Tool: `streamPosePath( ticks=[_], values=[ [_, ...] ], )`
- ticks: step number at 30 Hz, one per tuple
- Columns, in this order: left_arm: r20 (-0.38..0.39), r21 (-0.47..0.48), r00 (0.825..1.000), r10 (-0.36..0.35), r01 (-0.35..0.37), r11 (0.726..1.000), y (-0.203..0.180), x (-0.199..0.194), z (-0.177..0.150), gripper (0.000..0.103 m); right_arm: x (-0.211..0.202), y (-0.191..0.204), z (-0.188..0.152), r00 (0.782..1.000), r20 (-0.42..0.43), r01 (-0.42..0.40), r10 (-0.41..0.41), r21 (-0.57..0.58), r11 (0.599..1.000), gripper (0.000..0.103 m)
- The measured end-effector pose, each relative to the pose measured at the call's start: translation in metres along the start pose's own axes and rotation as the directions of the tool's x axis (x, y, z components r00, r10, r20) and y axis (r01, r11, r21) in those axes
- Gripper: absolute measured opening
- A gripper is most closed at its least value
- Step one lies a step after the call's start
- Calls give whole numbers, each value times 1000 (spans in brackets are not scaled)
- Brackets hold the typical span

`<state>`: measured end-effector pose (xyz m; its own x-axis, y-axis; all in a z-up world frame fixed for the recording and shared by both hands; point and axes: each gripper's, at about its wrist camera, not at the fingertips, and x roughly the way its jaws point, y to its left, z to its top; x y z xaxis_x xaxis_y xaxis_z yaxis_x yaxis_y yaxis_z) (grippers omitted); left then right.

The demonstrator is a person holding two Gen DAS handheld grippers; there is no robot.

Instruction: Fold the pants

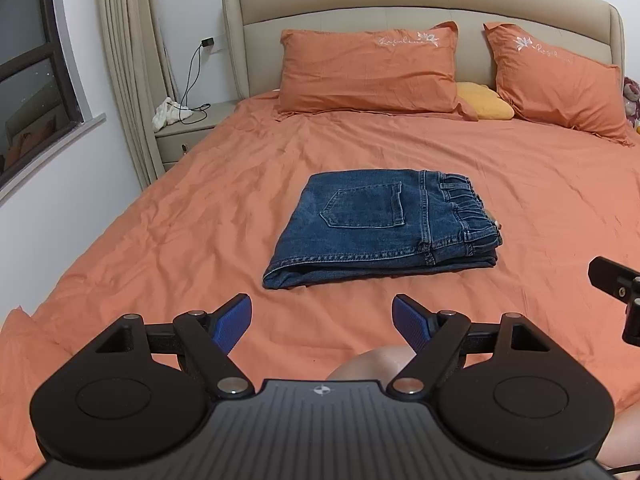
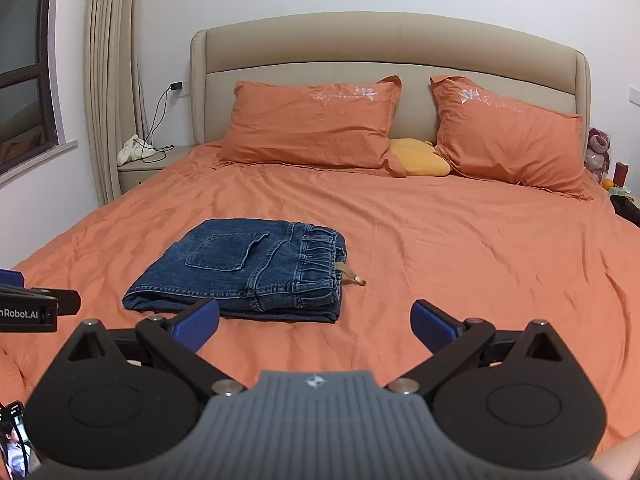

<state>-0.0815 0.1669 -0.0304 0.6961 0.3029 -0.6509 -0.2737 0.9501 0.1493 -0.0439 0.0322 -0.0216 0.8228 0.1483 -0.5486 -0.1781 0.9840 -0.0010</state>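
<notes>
Left wrist view: folding looks finished, both tools empty.
Nearest, the left gripper (image 1: 322,322) and right gripper (image 2: 316,326) hang with jaws spread wide, holding nothing; beyond them the pants (image 1: 384,228) lie in a compact folded stack mid-bed (image 1: 160,240), clear of the pillows (image 1: 368,72).

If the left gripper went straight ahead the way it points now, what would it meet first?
Probably the folded jeans: they lie directly ahead of the open left gripper, with only bare orange sheet between. If it passes above them, the pillows come next; depth is unclear.
</notes>
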Motion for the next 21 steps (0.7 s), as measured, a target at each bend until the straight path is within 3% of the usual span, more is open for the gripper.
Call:
streamPosePath(
  ticks=[21],
  values=[
    [6, 7, 1000, -8, 8, 1000, -6, -7, 5, 93, -10, -5, 4, 999, 35, -1, 2, -20, 1000, 98]
  ],
)
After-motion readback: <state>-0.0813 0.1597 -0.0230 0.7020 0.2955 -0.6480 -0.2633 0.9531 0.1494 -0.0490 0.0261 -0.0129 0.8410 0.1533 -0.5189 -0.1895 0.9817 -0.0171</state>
